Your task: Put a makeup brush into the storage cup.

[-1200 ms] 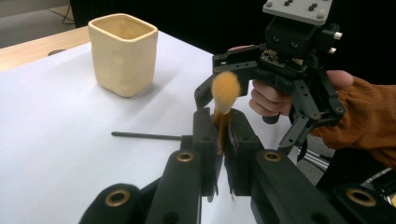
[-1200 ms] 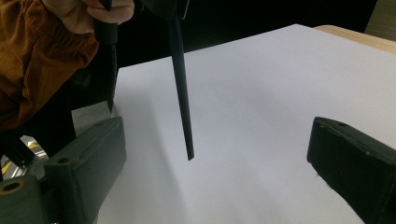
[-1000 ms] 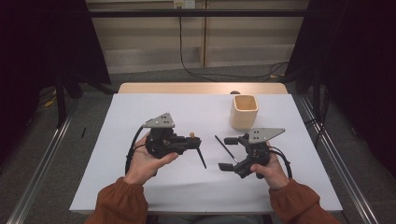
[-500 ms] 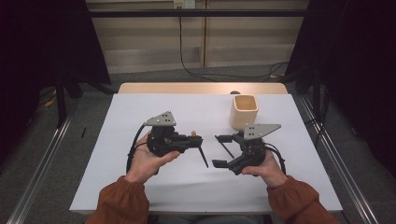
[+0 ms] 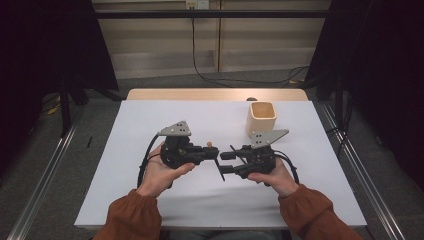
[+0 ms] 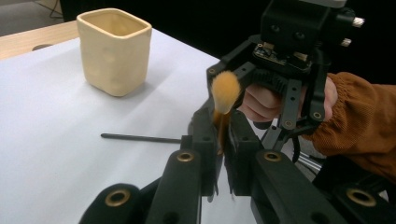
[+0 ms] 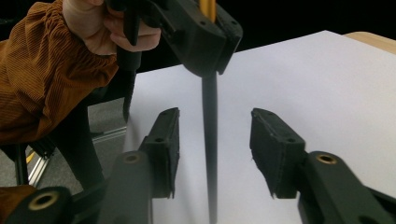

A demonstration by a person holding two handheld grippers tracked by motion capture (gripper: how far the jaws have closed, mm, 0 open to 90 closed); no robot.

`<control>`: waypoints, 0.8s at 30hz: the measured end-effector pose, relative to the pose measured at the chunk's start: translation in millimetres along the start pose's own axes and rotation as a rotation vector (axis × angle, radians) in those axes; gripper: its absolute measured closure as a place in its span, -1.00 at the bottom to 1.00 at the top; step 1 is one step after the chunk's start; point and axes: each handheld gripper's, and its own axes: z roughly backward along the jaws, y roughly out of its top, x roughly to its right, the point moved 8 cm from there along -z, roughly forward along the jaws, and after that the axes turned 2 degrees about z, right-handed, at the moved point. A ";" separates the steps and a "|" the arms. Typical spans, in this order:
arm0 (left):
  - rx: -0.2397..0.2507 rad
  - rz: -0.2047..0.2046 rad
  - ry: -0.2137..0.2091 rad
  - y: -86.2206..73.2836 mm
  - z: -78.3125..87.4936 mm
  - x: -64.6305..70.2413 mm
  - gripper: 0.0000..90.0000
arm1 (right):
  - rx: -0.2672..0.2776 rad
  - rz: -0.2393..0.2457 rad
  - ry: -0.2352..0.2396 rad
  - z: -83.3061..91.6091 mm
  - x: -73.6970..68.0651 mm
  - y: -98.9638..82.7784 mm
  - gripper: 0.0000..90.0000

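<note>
One brush (image 6: 223, 100) — one cup (image 6: 113, 50)

Makeup brush (image 6: 225, 95) upright (orange tuft up), black handle hanging over table

Brush (image 5: 216, 161) handle is sitting between the right gripper (image 5: 226, 162) jaws, pads closing in but not touching it; gaps either side of the handle are narrowing. Left gripper (image 5: 212, 152) is blocking the 9 o'clock side of the brush, clamped on it. Cup (image 5: 261, 118) is standing at 1 o'clock from the grippers, near the right one, clear of both. A second thin black stick (image 6: 140, 137) is lying on the sheet (image 5: 150, 120) beside the grippers. Sheet toward 11 and 12 o'clock is lying open.
</note>
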 end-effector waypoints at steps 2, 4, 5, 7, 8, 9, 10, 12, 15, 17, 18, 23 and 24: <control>-0.002 0.001 0.003 -1.0 -1.2 -0.8 0.87 | 0.000 -0.001 0.007 -1.0 -0.2 -0.4 0.33; -0.002 0.003 0.004 -1.8 -2.2 -0.9 0.87 | -0.003 0.004 0.011 -2.5 -0.6 -0.9 0.42; -0.002 0.000 0.004 -1.8 -2.5 -1.3 0.87 | -0.005 0.003 0.014 -3.4 -1.1 -1.4 0.47; -0.001 0.002 0.005 -1.9 -3.0 -1.1 0.87 | -0.008 0.001 0.016 -5.7 -1.8 -2.6 0.50; -0.001 0.001 0.002 -1.9 -3.1 -0.9 0.87 | -0.007 0.001 0.018 -6.5 -2.4 -2.7 0.51; 0.002 0.001 0.004 -1.7 -3.2 -1.0 0.87 | -0.006 0.003 0.016 -7.1 -2.8 -2.7 0.53; 0.002 0.000 0.004 -1.7 -3.4 -1.0 0.87 | -0.006 0.004 0.014 -7.3 -3.1 -2.6 0.56; 0.001 -0.003 0.001 -1.9 -3.8 -0.3 0.87 | 0.002 0.001 0.011 -7.3 -2.6 -1.8 0.61; -0.004 -0.001 -0.004 -2.5 -4.8 0.6 0.87 | 0.003 -0.002 0.005 -7.3 -1.7 -1.3 0.65; -0.007 -0.002 -0.003 -3.0 -5.4 0.2 0.87 | 0.004 -0.005 0.006 -7.7 -1.4 -1.5 0.68; -0.009 -0.007 -0.002 -3.1 -5.7 -0.2 0.87 | 0.004 -0.005 0.005 -7.8 -1.2 -1.6 0.70; -0.008 -0.003 -0.007 -3.9 -7.5 0.7 0.87 | 0.008 -0.008 0.006 -7.9 -0.6 -1.1 0.77; -0.004 -0.007 -0.009 -3.7 -7.8 0.9 0.87 | 0.006 -0.007 0.007 -8.2 -0.8 -1.4 0.77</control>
